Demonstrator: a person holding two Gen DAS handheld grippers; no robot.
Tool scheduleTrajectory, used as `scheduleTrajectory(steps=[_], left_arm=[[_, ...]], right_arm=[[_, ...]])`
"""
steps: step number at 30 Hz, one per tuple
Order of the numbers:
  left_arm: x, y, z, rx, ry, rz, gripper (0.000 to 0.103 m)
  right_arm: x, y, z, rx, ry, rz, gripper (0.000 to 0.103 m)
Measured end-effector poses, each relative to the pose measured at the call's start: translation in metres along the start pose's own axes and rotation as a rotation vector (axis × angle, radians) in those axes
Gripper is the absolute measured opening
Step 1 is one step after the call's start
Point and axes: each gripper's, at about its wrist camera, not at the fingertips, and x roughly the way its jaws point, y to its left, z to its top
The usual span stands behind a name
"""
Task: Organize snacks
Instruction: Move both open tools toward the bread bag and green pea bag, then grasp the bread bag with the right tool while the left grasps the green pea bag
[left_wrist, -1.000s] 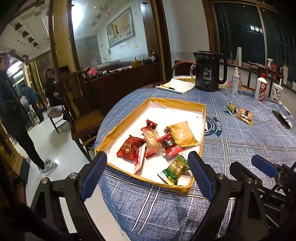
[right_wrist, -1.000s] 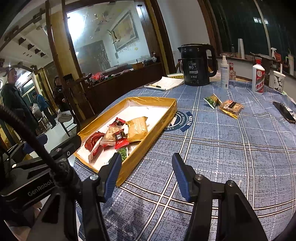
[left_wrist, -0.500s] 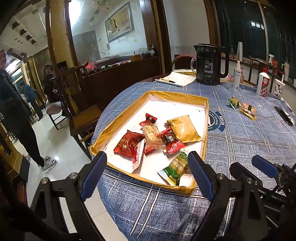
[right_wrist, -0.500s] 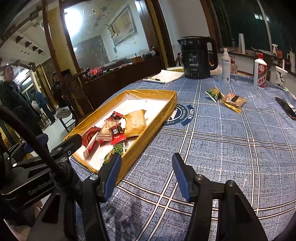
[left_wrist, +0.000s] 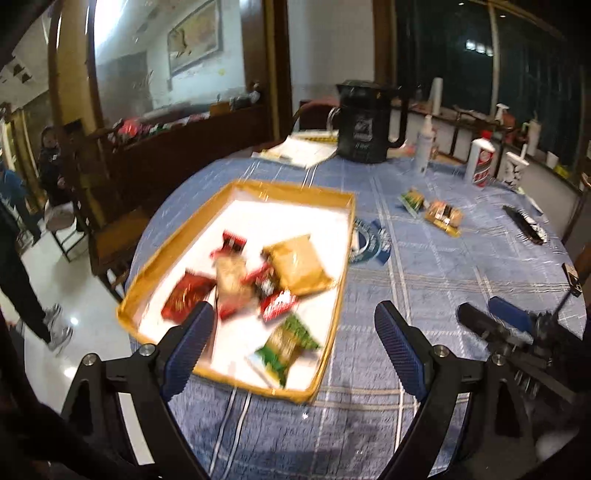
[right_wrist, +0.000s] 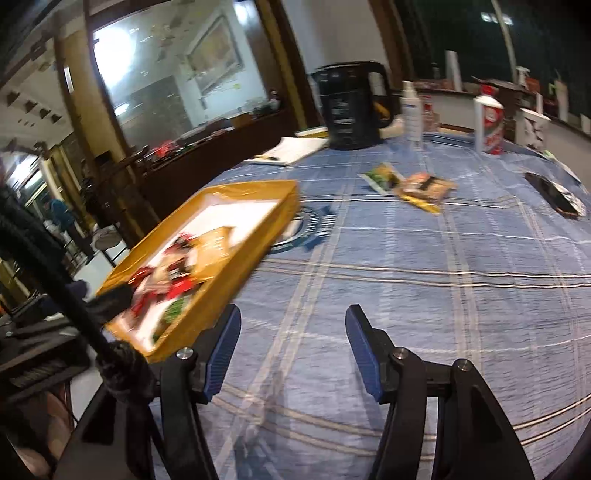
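A gold-rimmed white tray (left_wrist: 341, 258) holds several snack packs, among them a gold pack (left_wrist: 295, 264), a red pack (left_wrist: 186, 297) and a green pack (left_wrist: 286, 341). Two loose packs lie farther back on the blue cloth: a green one (left_wrist: 412, 199) (right_wrist: 382, 177) and an orange-brown one (left_wrist: 443, 218) (right_wrist: 424, 188). My left gripper (left_wrist: 293, 310) hangs open over the tray's near corner, holding nothing. My right gripper (right_wrist: 293, 313) is over bare cloth to the right of the tray (right_wrist: 236, 254); its jaws are opening with nothing between them.
A black kettle (left_wrist: 365, 125), a notebook (left_wrist: 299, 151), a white spray bottle (left_wrist: 424, 147) and a red-and-white bottle (left_wrist: 482, 162) stand at the table's back. A dark flat object (left_wrist: 524, 225) lies far right. Chairs and people are off the table's left edge.
Both views have swung to the right, so the tray sits further left in each. Both pictures are now motion-blurred. The right jaws stand a little wider.
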Motion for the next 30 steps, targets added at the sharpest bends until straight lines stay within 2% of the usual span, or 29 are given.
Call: scheduleTrajectory(steps=[3, 8, 12, 17, 20, 21, 24, 30], left_arm=[[-0.004, 0.000, 0.015, 0.001, -0.028, -0.048, 0.089], [-0.002, -0.004, 0.024, -0.001, -0.058, -0.112, 0.089], [0.007, -0.008, 0.022, -0.016, -0.040, -0.177, 0.089], [0.015, -0.009, 0.024, -0.013, -0.027, -0.187, 0.089], [0.020, -0.006, 0.025, -0.022, -0.019, -0.197, 0.089], [0.023, -0.004, 0.025, -0.026, -0.014, -0.200, 0.089], [0.029, -0.001, 0.024, -0.036, -0.002, -0.205, 0.089], [0.036, 0.004, 0.025, -0.050, 0.019, -0.219, 0.089]], right_arm=[[-0.002, -0.040, 0.022, 0.027, 0.007, -0.049, 0.059], [0.021, -0.110, 0.073, 0.148, 0.027, -0.046, 0.060], [0.061, -0.145, 0.108, 0.218, 0.046, -0.064, 0.060], [0.118, -0.181, 0.130, 0.380, 0.085, -0.122, 0.061], [0.146, -0.188, 0.138, 0.444, 0.112, -0.136, 0.061], [0.153, -0.186, 0.142, 0.446, 0.115, -0.136, 0.065], [0.176, -0.174, 0.151, 0.380, 0.160, -0.203, 0.069], [0.200, -0.165, 0.159, 0.328, 0.187, -0.323, 0.074]])
